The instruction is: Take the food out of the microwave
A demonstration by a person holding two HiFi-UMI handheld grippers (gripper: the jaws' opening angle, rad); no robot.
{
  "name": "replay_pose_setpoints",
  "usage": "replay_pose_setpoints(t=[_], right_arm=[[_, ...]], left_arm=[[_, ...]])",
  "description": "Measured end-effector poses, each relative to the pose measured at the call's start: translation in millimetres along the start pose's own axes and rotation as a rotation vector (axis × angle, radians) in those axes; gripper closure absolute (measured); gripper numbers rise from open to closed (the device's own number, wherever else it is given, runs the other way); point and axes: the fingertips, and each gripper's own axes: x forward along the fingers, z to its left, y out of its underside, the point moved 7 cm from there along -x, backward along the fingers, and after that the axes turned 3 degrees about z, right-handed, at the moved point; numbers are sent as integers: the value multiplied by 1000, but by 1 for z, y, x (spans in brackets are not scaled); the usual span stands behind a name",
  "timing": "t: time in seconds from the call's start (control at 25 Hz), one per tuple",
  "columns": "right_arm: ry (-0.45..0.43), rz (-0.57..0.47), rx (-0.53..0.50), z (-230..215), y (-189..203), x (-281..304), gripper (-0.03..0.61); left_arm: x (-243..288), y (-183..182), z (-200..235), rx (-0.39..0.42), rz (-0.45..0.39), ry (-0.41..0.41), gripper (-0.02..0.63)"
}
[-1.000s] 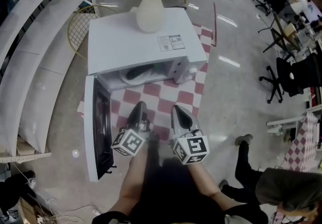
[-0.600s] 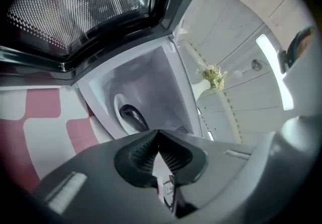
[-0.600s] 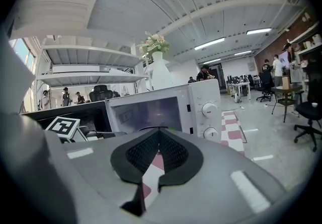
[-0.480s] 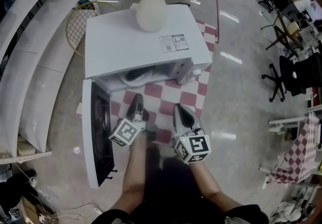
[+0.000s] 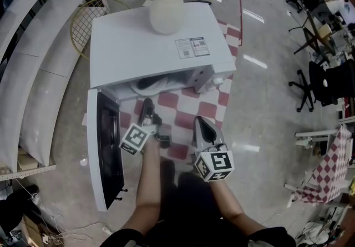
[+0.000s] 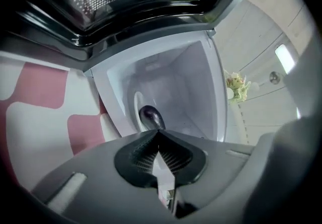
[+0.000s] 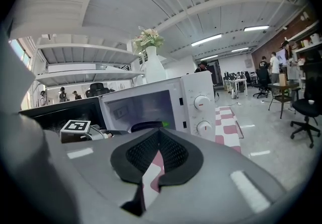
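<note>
- A white microwave (image 5: pixel 155 46) stands on a red-and-white checked cloth (image 5: pixel 191 111), with its door (image 5: pixel 102 146) swung wide open to the left.
- A pale vase (image 5: pixel 165 10) of flowers sits on top of the microwave.
- The food, a dark purple piece (image 6: pixel 150 116), lies on a white plate (image 6: pixel 137 109) inside the microwave cavity.
- The left gripper (image 5: pixel 146 104) points into the opening, close to the food but not touching it. It is clenched and empty.
- The right gripper (image 5: pixel 198 121) hangs beside it in front of the microwave. It is also clenched on nothing.
</note>
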Motion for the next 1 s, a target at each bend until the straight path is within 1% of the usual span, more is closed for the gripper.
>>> replay_pose_setpoints(t=[0.12,0.2,0.4,0.64,0.84,1.0], right_arm=[[7,3,12,-4,1,1,578],[7,6,14,-6,2,2,578],[4,16,16,-9,4,5,578],[3,21,15,-11,6,7,578],[7,25,16,-13,8,8,578],[12,30,13,-15,10,8,578]], left_arm=[[4,-1,5,-22,-7,-1,604],[8,-2,7,-42,-12,5,570],[16,-4,11,-81,-12,-8,522],[16,-2,13,-137,-23,-20,525],[17,0,23,-191,-25,-20,524],[23,-3,23,-201,-26,-18,523]])
